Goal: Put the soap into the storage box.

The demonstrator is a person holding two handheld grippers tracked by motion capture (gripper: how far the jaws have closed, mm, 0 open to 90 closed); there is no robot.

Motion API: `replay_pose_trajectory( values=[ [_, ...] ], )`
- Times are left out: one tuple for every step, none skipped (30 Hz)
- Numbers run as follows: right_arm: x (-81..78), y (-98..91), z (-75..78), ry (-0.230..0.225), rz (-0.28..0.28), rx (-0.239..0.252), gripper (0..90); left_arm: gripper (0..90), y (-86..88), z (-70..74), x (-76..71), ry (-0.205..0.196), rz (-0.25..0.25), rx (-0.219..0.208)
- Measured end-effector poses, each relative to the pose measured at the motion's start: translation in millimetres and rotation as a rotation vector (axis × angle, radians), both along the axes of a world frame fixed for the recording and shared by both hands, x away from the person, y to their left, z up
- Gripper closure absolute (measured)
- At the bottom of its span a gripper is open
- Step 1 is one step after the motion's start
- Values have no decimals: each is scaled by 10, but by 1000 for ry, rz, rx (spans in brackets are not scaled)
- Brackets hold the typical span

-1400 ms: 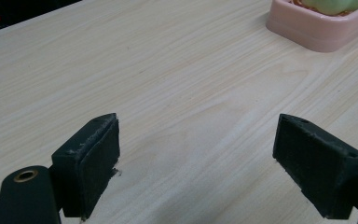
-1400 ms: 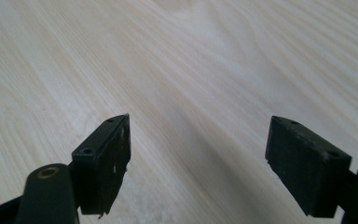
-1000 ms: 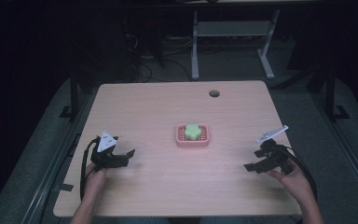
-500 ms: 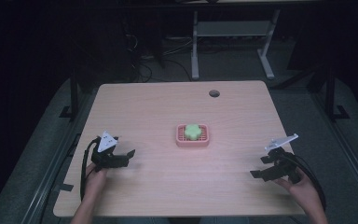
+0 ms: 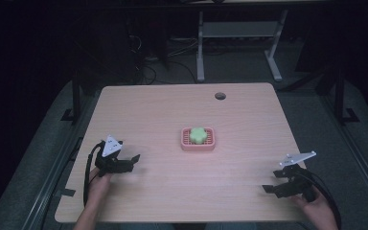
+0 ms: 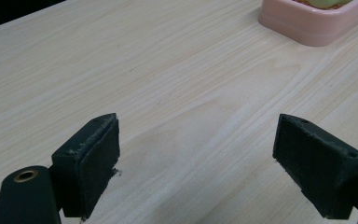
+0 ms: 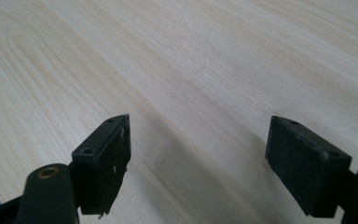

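Observation:
A pink square tray (image 5: 198, 143) sits near the middle of the wooden table (image 5: 172, 110), with a green flower-shaped piece (image 5: 199, 134) in it. The left gripper view catches the tray's corner (image 6: 314, 25) at its top right. My left gripper (image 5: 133, 160) rests at the table's left front, open, nothing between its jaws. My right gripper (image 5: 269, 186) is low at the right front corner, open and empty, pointing left over bare wood. In their own views the left gripper (image 6: 196, 158) and the right gripper (image 7: 198, 161) both stand with jaws wide apart.
A round cable hole (image 5: 220, 96) lies near the table's far right edge. Beyond the table stand a white metal frame (image 5: 239, 38) and cables on a dark floor. Black rails run along both sides of the table.
My right gripper has drawn back toward the table's front right corner and sunk lower. The left gripper and the tray have stayed put.

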State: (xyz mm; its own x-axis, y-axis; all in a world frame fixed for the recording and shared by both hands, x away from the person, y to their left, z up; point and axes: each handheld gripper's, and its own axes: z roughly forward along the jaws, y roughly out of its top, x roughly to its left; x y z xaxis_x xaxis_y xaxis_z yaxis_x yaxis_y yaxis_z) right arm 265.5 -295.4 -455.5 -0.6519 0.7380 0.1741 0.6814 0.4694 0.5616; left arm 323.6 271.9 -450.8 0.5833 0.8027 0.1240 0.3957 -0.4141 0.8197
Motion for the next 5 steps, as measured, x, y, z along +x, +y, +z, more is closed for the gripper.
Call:
replay_pose_trajectory(
  values=[
    [-25,-5,-8,-6,-4,-4,217,144,-7,0,3,6,0,3],
    [-69,-11,-10,-15,-9,-4,217,144,-13,-1,6,5,-1,3],
    [-112,-13,-2,-28,-13,-6,217,143,-19,-3,6,4,0,-3],
    [-144,-17,14,-38,-15,-11,217,144,-19,-1,9,4,-8,2],
    [-199,-31,42,-59,-21,-3,216,144,-21,-2,11,2,-11,3]
  ],
)
